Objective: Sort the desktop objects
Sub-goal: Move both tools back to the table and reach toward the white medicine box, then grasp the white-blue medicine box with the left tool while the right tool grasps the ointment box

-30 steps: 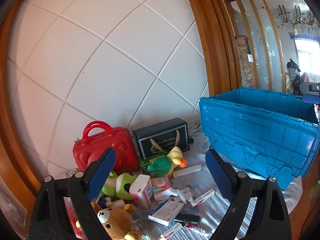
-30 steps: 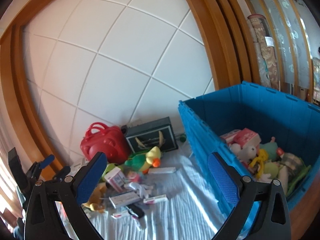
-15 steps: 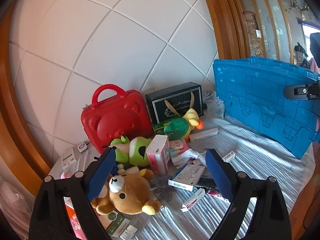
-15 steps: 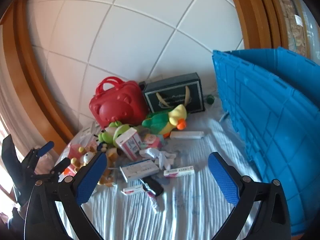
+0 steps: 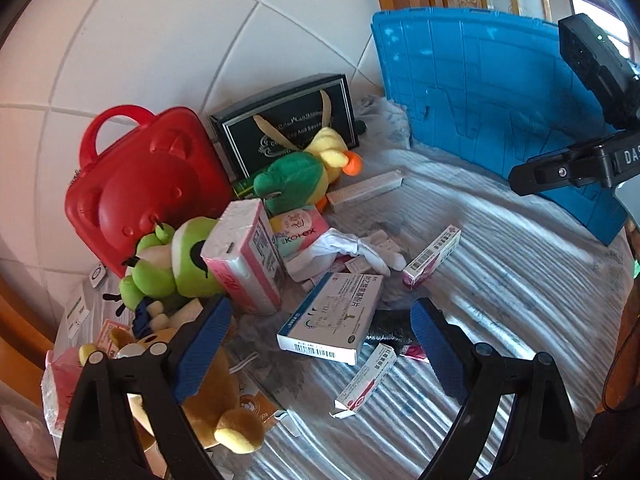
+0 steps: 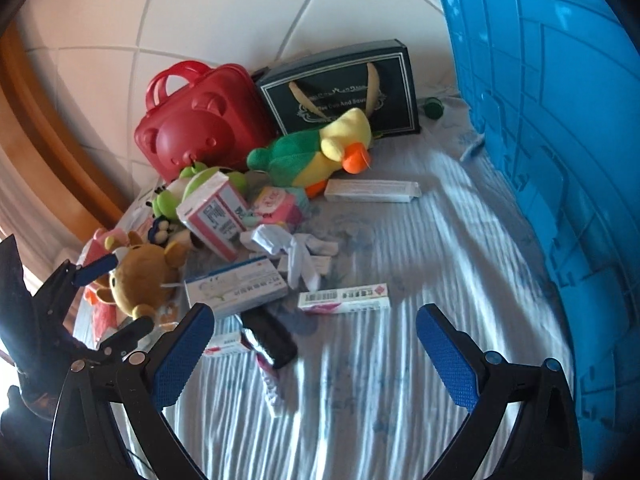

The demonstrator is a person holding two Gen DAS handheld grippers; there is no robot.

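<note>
Striped cloth [image 6: 400,340] covers the surface, and both grippers hang over the clutter with jaws wide and nothing held. Nearest the left gripper [image 5: 320,344] lies the white box [image 5: 332,320], touching a black case [image 5: 390,326] and small cartons; a careless close could catch two at once. The bear [image 5: 208,400] sits against its left finger and could be dragged. The right gripper [image 6: 316,352] faces the pink carton [image 6: 344,298]. Farther off, duck [image 6: 320,152], red case [image 6: 200,120] and blue bin [image 6: 552,160]. A second ago both views showed mostly wall; both grippers have since dropped towards the pile.
</note>
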